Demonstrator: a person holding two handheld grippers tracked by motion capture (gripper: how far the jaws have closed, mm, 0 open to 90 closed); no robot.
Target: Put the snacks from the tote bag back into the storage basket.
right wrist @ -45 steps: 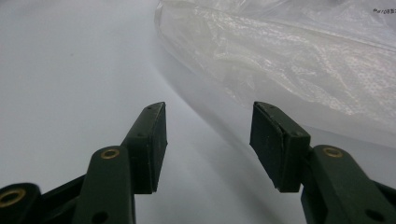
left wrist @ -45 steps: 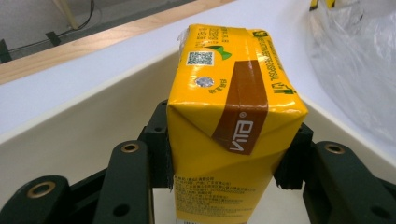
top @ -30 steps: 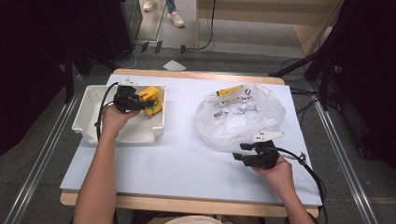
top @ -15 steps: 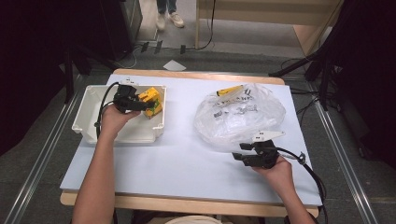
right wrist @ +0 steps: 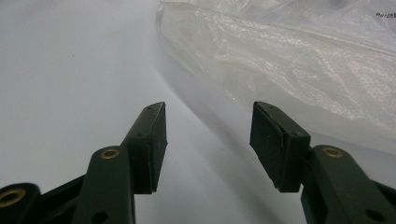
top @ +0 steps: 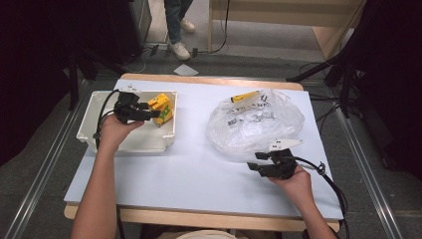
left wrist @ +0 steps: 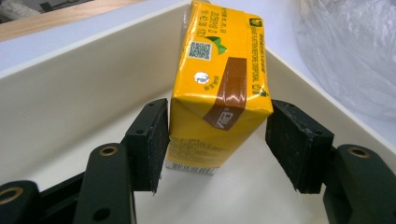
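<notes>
Gleaming yellow juice carton (left wrist: 219,88), brown-banded

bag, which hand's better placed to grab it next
Right. The right tongs are open on the table beside the bag, which lies just ahead of them. The left tongs are in the bin, open around the yellow carton.

Note that the carton (left wrist: 219,88) hides its own base behind the left gripper (left wrist: 217,140) pad. The printing on the plastic bag (top: 256,122) is too small to read.
</notes>
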